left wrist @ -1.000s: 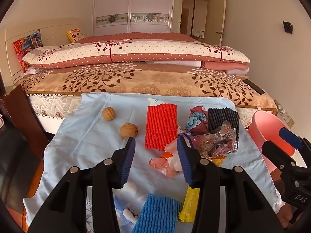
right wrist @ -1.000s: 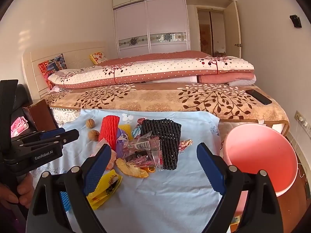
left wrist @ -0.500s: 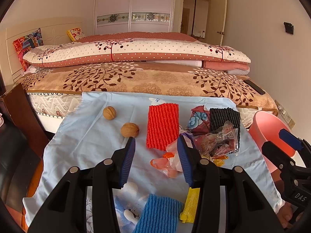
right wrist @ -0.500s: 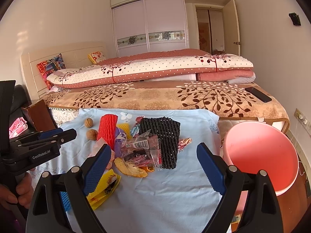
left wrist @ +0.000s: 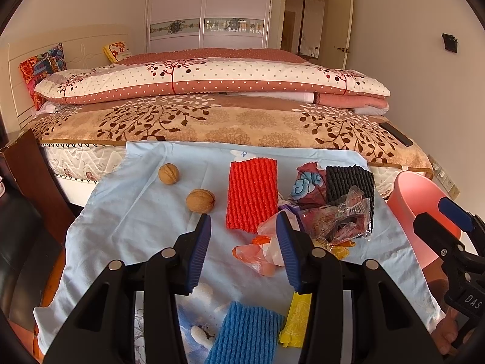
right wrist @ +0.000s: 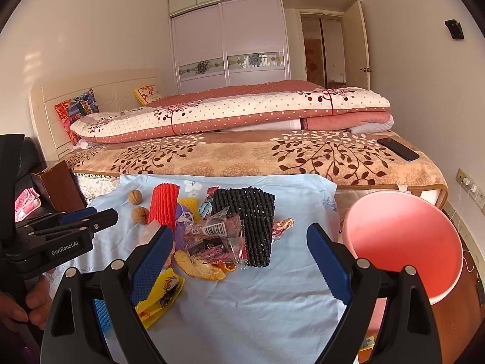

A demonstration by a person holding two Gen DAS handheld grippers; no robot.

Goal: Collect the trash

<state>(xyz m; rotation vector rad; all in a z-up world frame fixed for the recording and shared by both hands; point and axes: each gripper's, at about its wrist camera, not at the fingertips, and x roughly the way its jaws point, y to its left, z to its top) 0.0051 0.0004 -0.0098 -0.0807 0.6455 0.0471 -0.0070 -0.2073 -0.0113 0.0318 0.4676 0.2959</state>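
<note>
Trash lies on a light blue cloth point(left wrist: 133, 212): a red foam net point(left wrist: 251, 194), a black foam net point(left wrist: 350, 182), a clear snack wrapper point(left wrist: 336, 221), a pink-orange plastic bag point(left wrist: 260, 251), a blue foam net point(left wrist: 245, 333), a yellow wrapper point(left wrist: 295, 318) and two walnuts point(left wrist: 200, 200). My left gripper point(left wrist: 242, 227) hovers open over the near side of the pile, holding nothing. My right gripper point(right wrist: 239, 236) is open wide and empty, just short of the clear wrapper point(right wrist: 212, 236) and black net point(right wrist: 248, 212). A pink bin point(right wrist: 403, 242) stands to the right of the cloth.
A bed point(right wrist: 242, 154) with folded quilts runs behind the cloth, with a black phone point(right wrist: 397, 148) near its right edge. A brown wooden piece point(left wrist: 27, 176) stands at the left. A hand point(right wrist: 30, 303) holds the left gripper point(right wrist: 91, 221).
Almost nothing: the right wrist view has drifted slightly, so the trash sits a little higher in frame. Both grippers stay open and empty.
</note>
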